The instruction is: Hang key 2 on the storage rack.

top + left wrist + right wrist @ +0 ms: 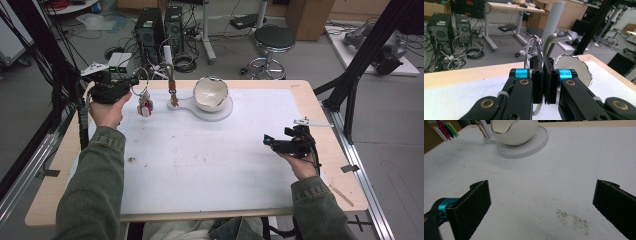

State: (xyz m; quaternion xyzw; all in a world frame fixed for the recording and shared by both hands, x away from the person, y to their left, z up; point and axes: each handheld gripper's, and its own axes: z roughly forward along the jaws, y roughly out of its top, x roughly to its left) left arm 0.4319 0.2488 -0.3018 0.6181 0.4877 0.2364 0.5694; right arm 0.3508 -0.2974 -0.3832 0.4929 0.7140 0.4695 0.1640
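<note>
Pale wooden worktop [330, 150] under a white mat [200, 165], scuffed, with a dark smudge [131, 160] near its left edge and a scatter of dark specks [571, 218] toward the near right. Beyond the far edge, on the grey floor: two black computer towers [149, 30] side by side, tangled cables [182, 62] just beside them, a round black stool [274, 40] on a chrome base to the right. Farther back, a cardboard box [310, 17]. At far right, a slanting black frame strut [370, 50]. Behind the towers, a light-topped desk [509, 6] on grey legs.
</note>
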